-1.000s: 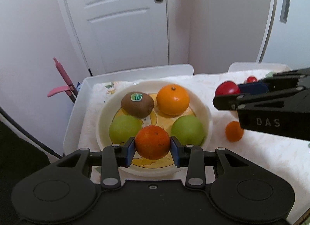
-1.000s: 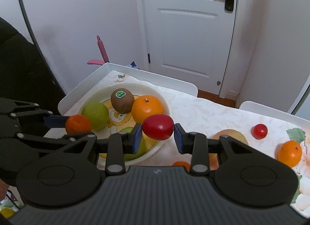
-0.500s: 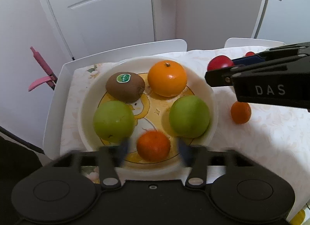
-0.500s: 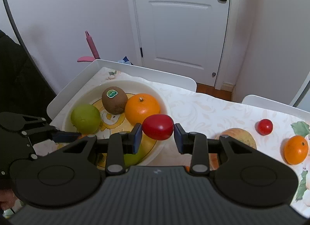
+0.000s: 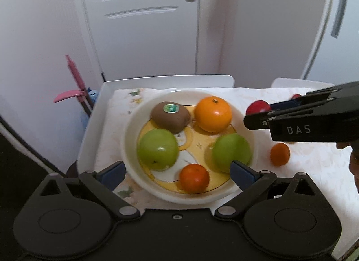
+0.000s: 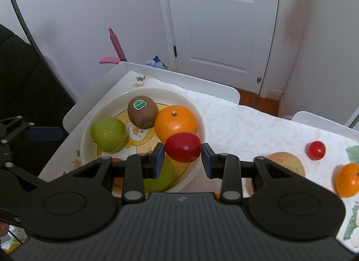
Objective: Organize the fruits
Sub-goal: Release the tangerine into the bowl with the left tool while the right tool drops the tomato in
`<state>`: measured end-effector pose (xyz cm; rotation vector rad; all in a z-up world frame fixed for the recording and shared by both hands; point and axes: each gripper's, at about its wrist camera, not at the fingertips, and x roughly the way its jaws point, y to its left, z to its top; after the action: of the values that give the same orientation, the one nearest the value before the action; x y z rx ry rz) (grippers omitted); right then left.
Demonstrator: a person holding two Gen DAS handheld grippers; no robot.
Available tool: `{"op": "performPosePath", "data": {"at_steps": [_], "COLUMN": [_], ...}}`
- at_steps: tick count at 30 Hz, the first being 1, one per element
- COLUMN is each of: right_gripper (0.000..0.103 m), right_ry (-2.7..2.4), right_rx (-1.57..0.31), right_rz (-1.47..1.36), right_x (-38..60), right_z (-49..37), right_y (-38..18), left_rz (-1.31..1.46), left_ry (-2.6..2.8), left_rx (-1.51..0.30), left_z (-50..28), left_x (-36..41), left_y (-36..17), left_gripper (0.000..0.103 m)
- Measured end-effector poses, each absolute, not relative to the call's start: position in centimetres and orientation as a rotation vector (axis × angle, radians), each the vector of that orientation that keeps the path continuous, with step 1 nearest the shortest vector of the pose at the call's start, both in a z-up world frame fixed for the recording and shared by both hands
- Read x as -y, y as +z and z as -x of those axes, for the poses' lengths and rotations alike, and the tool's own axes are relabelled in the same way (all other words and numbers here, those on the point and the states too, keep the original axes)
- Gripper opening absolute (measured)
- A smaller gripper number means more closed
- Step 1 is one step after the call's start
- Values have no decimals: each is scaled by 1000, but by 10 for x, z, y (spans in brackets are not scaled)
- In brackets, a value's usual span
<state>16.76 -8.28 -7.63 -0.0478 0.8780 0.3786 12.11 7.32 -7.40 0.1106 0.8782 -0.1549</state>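
Left wrist view: the left gripper [image 5: 177, 172] stands spread wide with nothing between its blue pads [image 5: 241, 172], which straddle the near rim of the white bowl [image 5: 132, 171]. Inside the bowl lie 5 fruits: a small tangerine [image 5: 194, 178] at the near edge, between the pads but touching neither, 2 green apples [image 5: 158, 149] behind it, a kiwi [image 5: 170, 119] with a green sticker, and a large orange [image 5: 212, 114] at the far side. A patch of bare bowl floor shows in the middle. The bowl sits on a floral cloth inside a white tray [image 5: 89, 139], whose raised left edge runs just beside the bowl. From the right, the right gripper [image 5: 258, 109] comes in above the bowl's far-right rim, clamped on a red fruit [image 5: 257, 107]. Another small tangerine [image 5: 280, 154] lies on the cloth just right of the bowl.

Right wrist view: the right gripper's pads [image 6: 158, 160] press both sides of the red fruit, held over the bowl's right rim, in front of the large orange (the fruit hides part of it). To the right the cloth is mostly bare up to a pale peach-coloured fruit [image 6: 288, 162], a small red tomato [image 6: 316, 150] and another orange [image 6: 347, 179] near the frame's edge.
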Motion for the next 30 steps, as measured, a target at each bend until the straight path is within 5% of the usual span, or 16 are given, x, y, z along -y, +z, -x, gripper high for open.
{"op": "performPosePath", "data": {"at_steps": [13, 15, 17, 30], "right_gripper": [54, 85, 103, 103], "right_ry": [379, 381, 377, 365], "right_rx": [-921, -912, -877, -838], "right_rz": [35, 40, 38, 42], "right_x": [80, 78, 77, 83], "right_z": [-183, -181, -177, -145], "right_y": [-91, -90, -86, -68], "left_rz": [-77, -81, -84, -87], "left_ry": [-113, -109, -105, -69], "left_rx": [-888, -889, -884, -858], "left_z": [-108, -107, -105, -88], "left_x": [-84, -84, -85, -76], "left_y": [-79, -79, -78, -62], "left_gripper": [101, 101, 101, 101]}}
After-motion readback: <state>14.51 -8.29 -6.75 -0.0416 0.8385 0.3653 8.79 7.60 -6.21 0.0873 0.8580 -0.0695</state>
